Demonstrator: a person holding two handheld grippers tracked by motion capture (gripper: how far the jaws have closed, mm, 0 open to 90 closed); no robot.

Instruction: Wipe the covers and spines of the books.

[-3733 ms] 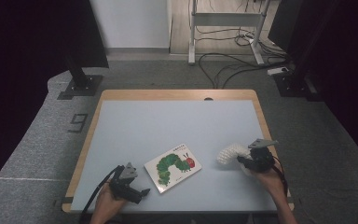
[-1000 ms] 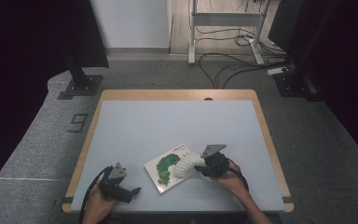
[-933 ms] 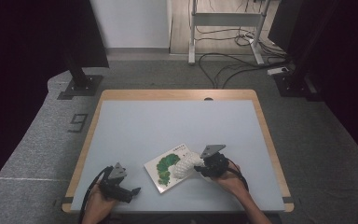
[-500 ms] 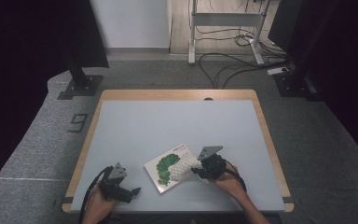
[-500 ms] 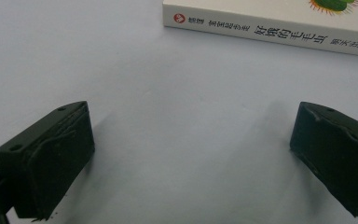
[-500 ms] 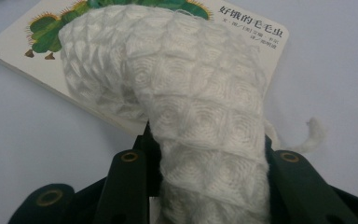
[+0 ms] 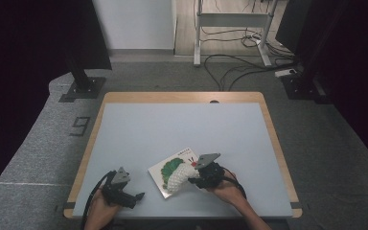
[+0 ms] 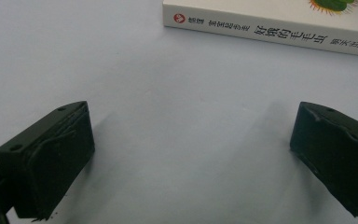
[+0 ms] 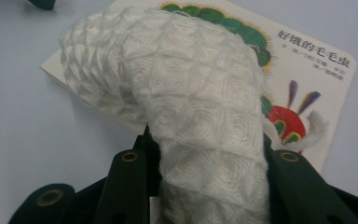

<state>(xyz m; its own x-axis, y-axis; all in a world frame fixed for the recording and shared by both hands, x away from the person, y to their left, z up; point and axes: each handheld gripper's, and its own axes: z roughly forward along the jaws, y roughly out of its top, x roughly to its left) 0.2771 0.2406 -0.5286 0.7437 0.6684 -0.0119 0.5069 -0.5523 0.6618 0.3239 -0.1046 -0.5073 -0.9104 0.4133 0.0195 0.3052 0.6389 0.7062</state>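
The right gripper (image 7: 191, 178) has its jaws clamped on a white waffle-knit cloth (image 7: 178, 175), which droops forward from them and lies across the lower part of a picture book (image 7: 175, 164) with a green caterpillar on its cover. In the right gripper view the cloth (image 9: 186, 107) bulges up between the two black jaws and spills over the book (image 9: 307, 70), hiding most of the caterpillar while the red head and the title corner stay bare. The book lies flat near the front edge of the light blue table (image 7: 172, 129), turned at an angle to that edge. The left gripper (image 7: 136, 196) rests low by the front left corner, close to the wooden rim, with its jaws spread wide and nothing between them; in the left gripper view bare tabletop (image 8: 177, 140) lies between them and the book's spine (image 8: 270, 30) runs just ahead. Open surface stretches across the whole far half of the table and along its right side.
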